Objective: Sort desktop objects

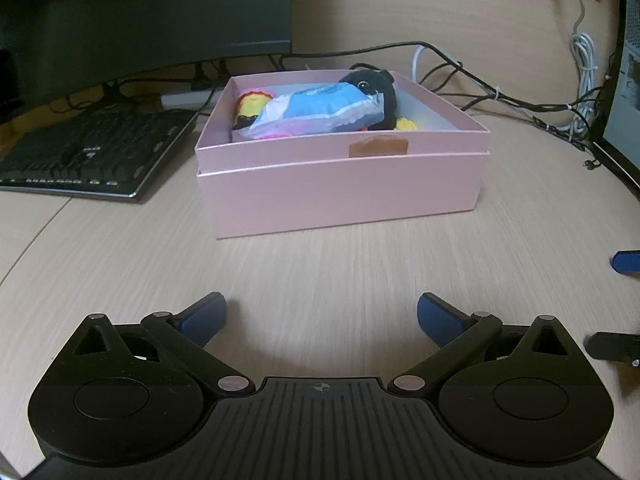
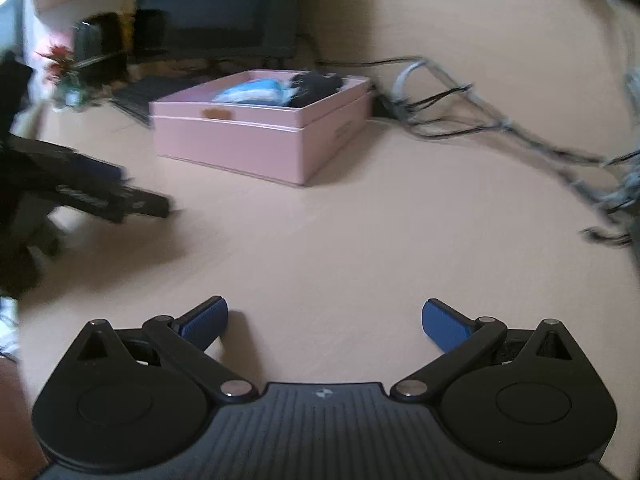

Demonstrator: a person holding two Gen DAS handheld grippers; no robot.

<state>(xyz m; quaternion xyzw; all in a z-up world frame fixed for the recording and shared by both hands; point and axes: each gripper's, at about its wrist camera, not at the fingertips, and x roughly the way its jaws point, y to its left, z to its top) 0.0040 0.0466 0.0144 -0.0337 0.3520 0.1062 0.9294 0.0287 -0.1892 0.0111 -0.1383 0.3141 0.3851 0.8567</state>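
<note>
A pink box stands on the wooden desk ahead of my left gripper, which is open and empty above the desk. Inside the box lie a blue and white packet, a black plush toy and a yellow toy. In the right wrist view the pink box is further off and blurred. My right gripper is open and empty. The left gripper shows at the left of the right wrist view.
A black keyboard lies left of the box, under a dark monitor. Black and white cables run along the desk behind and right of the box. The right gripper's blue fingertip shows at the right edge.
</note>
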